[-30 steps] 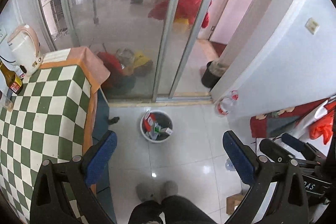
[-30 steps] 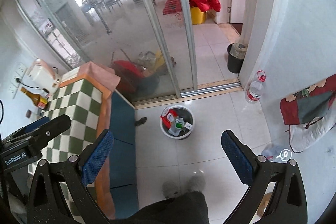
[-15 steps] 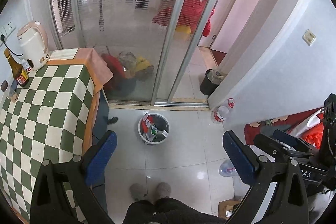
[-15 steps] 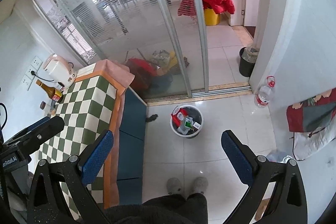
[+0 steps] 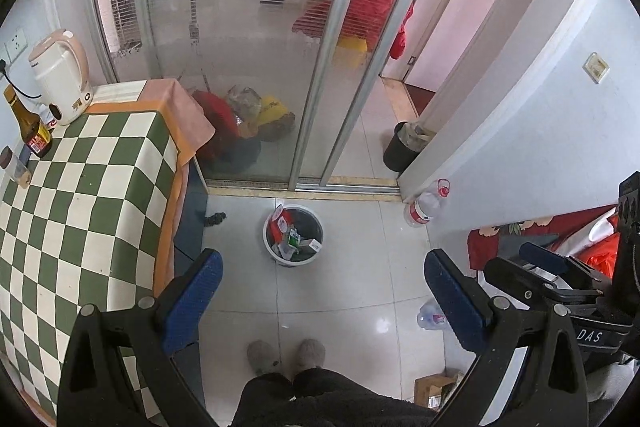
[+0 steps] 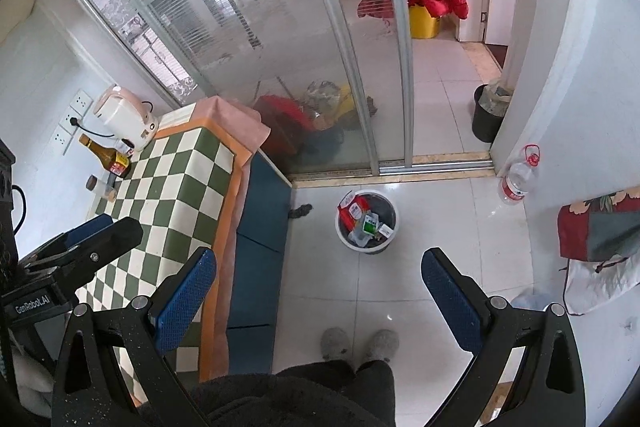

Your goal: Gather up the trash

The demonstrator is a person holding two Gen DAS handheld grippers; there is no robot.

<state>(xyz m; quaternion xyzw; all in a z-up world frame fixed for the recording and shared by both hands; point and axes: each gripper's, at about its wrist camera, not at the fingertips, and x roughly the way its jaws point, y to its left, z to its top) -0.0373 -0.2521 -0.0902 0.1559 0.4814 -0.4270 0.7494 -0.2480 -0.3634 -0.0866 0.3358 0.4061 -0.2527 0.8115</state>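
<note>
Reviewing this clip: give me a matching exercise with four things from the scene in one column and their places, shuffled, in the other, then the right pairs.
Things
1. white bin
2. kettle
3. clear bottle with red cap
4. black bin

Places
A. on the checked tablecloth, by the wall sockets
B. beyond the sliding door track, at the wall corner
C. on the floor tiles ahead of the person's slippers, holding wrappers
D. on the floor against the white wall, on this side of the door track

Pairs: 1-C, 2-A, 3-D, 4-B
</note>
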